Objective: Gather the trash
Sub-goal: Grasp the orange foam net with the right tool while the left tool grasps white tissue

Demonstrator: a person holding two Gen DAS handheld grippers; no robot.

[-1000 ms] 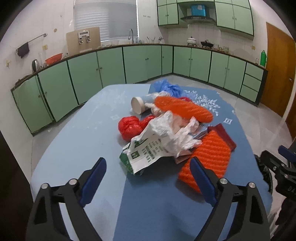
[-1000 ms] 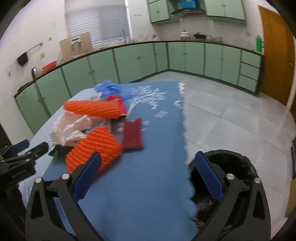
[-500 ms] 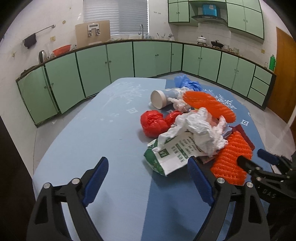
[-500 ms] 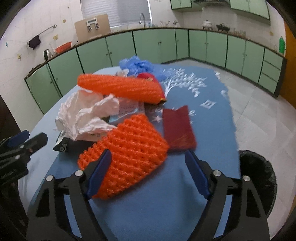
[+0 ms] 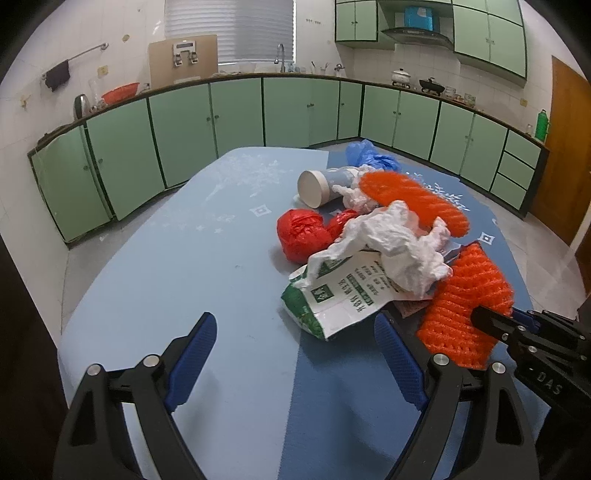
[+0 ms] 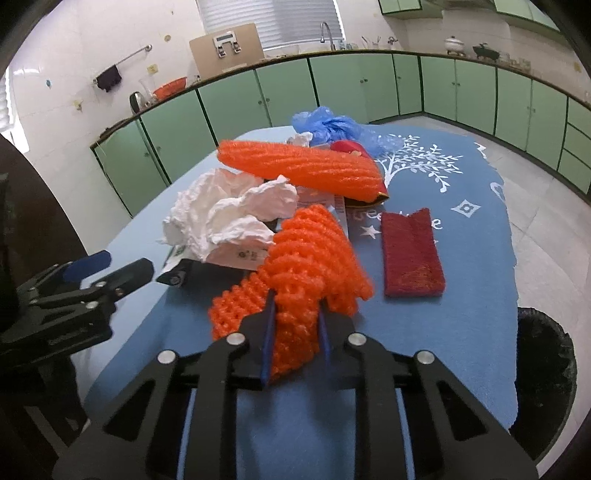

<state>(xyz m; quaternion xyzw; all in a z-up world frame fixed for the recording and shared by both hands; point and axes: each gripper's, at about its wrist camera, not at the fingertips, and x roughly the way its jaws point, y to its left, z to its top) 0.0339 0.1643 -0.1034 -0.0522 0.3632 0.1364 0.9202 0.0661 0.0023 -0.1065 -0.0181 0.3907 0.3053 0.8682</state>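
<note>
Green-cabinet kitchen [image 5: 236, 122], blue tablecloth [image 5: 177, 280] frame centre, my right gripper [image 6: 293, 328] clamped on orange foam net [image 6: 303, 266], my left gripper [image 5: 295, 350] wide open, empty, lower frame.

even indoor light fills both fisheye views, brightest at the blinds [image 5: 229, 31], soft shadows lie under the trash on the tabletop [image 5: 177, 266], straight cabinet lines bow, corners go black, and focus stays fairly sharp.
</note>
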